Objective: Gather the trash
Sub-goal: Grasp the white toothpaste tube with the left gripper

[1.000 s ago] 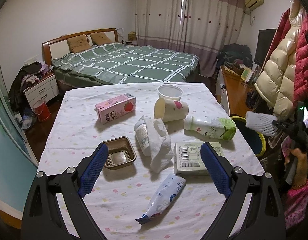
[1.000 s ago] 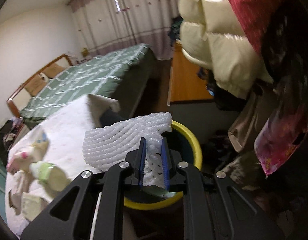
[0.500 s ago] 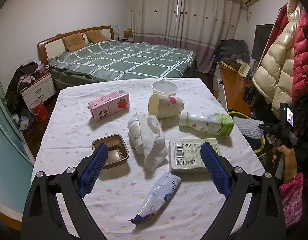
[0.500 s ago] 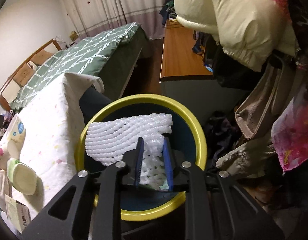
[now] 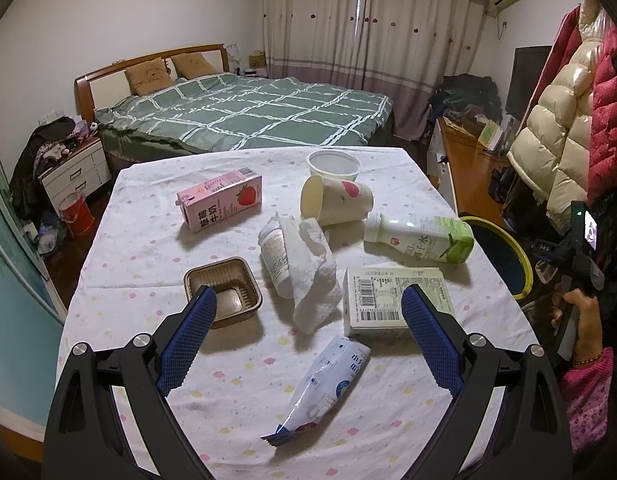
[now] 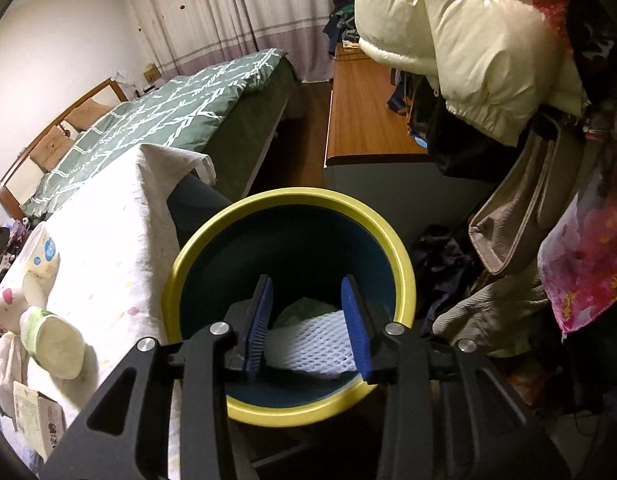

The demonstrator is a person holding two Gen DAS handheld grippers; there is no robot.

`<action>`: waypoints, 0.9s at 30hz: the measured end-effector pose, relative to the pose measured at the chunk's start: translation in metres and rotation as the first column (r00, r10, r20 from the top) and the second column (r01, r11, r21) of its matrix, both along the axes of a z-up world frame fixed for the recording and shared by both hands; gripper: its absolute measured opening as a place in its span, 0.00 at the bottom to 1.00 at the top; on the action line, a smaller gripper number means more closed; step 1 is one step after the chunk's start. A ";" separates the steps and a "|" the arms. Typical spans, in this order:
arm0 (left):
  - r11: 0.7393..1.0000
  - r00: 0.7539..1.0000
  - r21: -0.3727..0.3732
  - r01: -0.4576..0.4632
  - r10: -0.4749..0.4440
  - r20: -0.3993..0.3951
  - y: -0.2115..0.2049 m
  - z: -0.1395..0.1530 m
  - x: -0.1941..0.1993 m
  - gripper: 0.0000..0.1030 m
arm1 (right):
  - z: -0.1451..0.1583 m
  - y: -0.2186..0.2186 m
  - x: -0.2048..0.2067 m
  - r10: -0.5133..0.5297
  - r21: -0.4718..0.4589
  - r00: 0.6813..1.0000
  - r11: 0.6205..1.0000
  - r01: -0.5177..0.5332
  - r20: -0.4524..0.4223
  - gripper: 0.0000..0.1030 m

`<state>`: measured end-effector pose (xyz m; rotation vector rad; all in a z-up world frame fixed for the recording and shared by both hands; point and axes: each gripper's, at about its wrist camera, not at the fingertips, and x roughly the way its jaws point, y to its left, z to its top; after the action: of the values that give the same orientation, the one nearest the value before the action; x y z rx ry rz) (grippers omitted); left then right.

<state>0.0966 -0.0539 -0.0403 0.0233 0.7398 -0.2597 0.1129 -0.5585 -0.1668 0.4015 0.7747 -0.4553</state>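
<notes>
My right gripper [image 6: 306, 284] hangs over the yellow-rimmed bin [image 6: 292, 196] with its jaws opening. A white foam net [image 6: 312, 344] lies down inside the bin below the blue pads, free of them. My left gripper [image 5: 308, 296] is open above the table's near side with nothing between its fingers. On the tablecloth lie a pink milk carton [image 5: 220, 204], a paper cup [image 5: 336, 202], a green and white bottle [image 5: 420, 240], a brown tray [image 5: 224, 296], a tissue over a small bottle [image 5: 312, 276], a white box [image 5: 392, 300] and a blue and white pouch [image 5: 328, 380].
A white tub [image 5: 334, 164] stands at the table's far edge. The bin sits off the table's right side, next to a wooden desk [image 6: 368, 120] and hanging coats [image 6: 460, 40]. A bed [image 5: 244, 116] lies beyond the table. A person's hand [image 5: 580, 316] holds the right gripper.
The right gripper came down over the bin and opened its jaws. The foam net left the pads and fell into the bin. The left gripper stayed put.
</notes>
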 end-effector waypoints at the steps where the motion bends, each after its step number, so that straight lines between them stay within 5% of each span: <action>1: 1.000 1.000 0.002 0.000 0.000 -0.002 0.000 -0.001 0.000 0.90 | 0.001 0.001 -0.001 0.001 0.000 1.000 1.000 -0.001 0.002 0.34; 9: 0.997 0.993 0.043 0.069 -0.064 -0.103 -0.005 -0.034 0.005 0.90 | 0.008 0.005 -0.005 0.011 -0.003 1.000 1.000 -0.011 0.021 0.35; 18: 0.966 0.950 0.133 0.223 -0.185 -0.252 -0.021 -0.087 0.006 0.89 | 0.009 0.009 -0.006 0.024 -0.001 0.999 1.000 -0.024 0.023 0.37; 27: 0.947 0.923 0.152 0.284 -0.227 -0.312 -0.023 -0.110 0.010 0.67 | 0.009 0.013 -0.006 0.037 -0.001 0.999 0.999 -0.037 0.021 0.38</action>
<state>0.1071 -0.0771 -0.1500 0.2750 1.0564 -0.4475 0.1072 -0.5451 -0.1582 0.3907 0.7603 -0.4162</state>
